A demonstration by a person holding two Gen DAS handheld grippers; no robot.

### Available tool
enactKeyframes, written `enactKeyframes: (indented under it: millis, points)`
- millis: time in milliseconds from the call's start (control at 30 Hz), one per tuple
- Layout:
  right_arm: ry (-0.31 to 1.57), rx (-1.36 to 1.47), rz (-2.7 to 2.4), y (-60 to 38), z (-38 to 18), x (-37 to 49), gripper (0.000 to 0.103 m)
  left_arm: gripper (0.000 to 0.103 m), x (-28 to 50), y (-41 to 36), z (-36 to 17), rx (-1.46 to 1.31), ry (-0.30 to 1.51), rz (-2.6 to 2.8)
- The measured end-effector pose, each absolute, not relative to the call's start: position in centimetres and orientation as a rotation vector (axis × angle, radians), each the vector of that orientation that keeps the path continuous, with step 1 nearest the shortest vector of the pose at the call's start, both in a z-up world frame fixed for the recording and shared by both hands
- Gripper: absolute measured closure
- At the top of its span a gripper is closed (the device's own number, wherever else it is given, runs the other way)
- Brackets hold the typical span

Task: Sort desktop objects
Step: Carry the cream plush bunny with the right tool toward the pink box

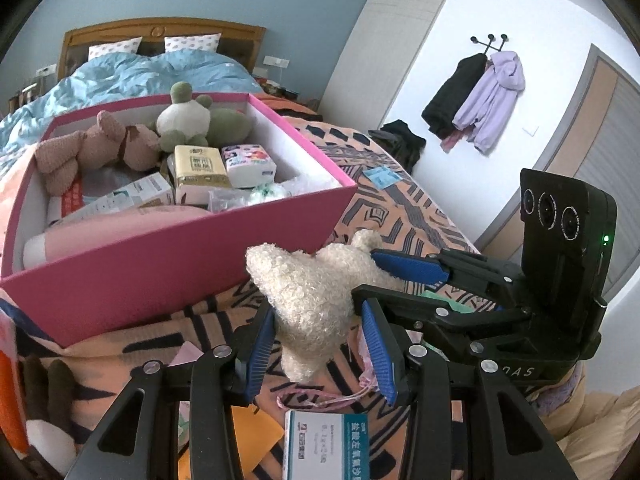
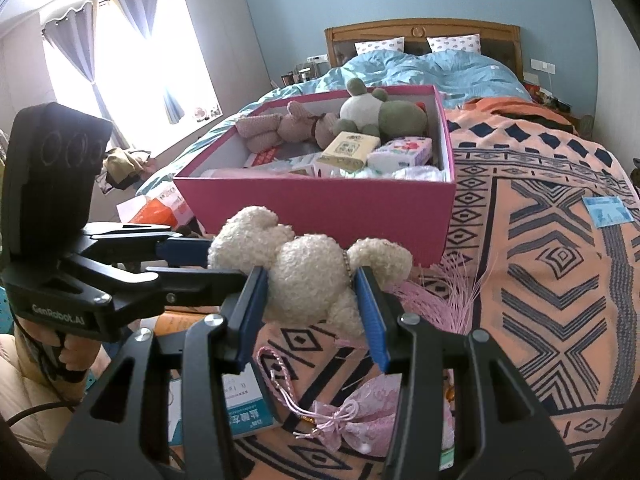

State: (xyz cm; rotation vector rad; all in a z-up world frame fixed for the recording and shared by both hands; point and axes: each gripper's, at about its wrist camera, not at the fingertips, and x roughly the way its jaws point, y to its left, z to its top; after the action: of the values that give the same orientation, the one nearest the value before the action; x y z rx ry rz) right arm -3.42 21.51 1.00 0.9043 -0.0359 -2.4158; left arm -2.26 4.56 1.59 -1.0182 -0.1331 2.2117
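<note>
A cream curly plush bear [image 1: 316, 292] [image 2: 308, 276] is held above the orange patterned blanket [image 2: 540, 280], just in front of the pink box [image 1: 168, 264] [image 2: 328, 208]. My left gripper [image 1: 320, 344] is shut on one end of the bear. My right gripper [image 2: 312, 312] is shut on the bear's middle; it shows in the left wrist view [image 1: 400, 280] coming in from the right. The box holds a brown plush [image 2: 280, 128], a green and white frog plush [image 2: 376, 112], tissue packs [image 2: 400, 152] and small cartons.
A pink sachet with a cord [image 2: 344, 420], a pink tassel [image 2: 440, 292] and a teal and white medicine box [image 1: 324, 444] [image 2: 248, 412] lie on the blanket under the grippers. A blue card [image 2: 608, 210] lies to the right. The bed with the blue duvet [image 2: 432, 68] is behind.
</note>
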Motion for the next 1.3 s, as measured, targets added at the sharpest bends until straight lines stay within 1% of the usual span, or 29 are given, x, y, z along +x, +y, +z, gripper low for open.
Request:
enactKeyframes:
  millis: [433, 733, 1300]
  points:
    - [-0.010, 0.815, -2.446, 21.6, 3.5, -4.1, 0.056, 0.060, -3.1, 4.8, 3.9, -0.951, -0.103, 2.250]
    - [-0.003, 0.761, -2.461, 21.8, 5.5, -6.1, 0.056, 0.060, -5.0, 5.2, 5.7, -0.900, -0.080, 2.286]
    - [0.006, 0.733, -2.479, 21.8, 6.9, -10.2, 0.056, 0.060, -8.8, 5.7, 7.4, -0.858, -0.028, 2.345]
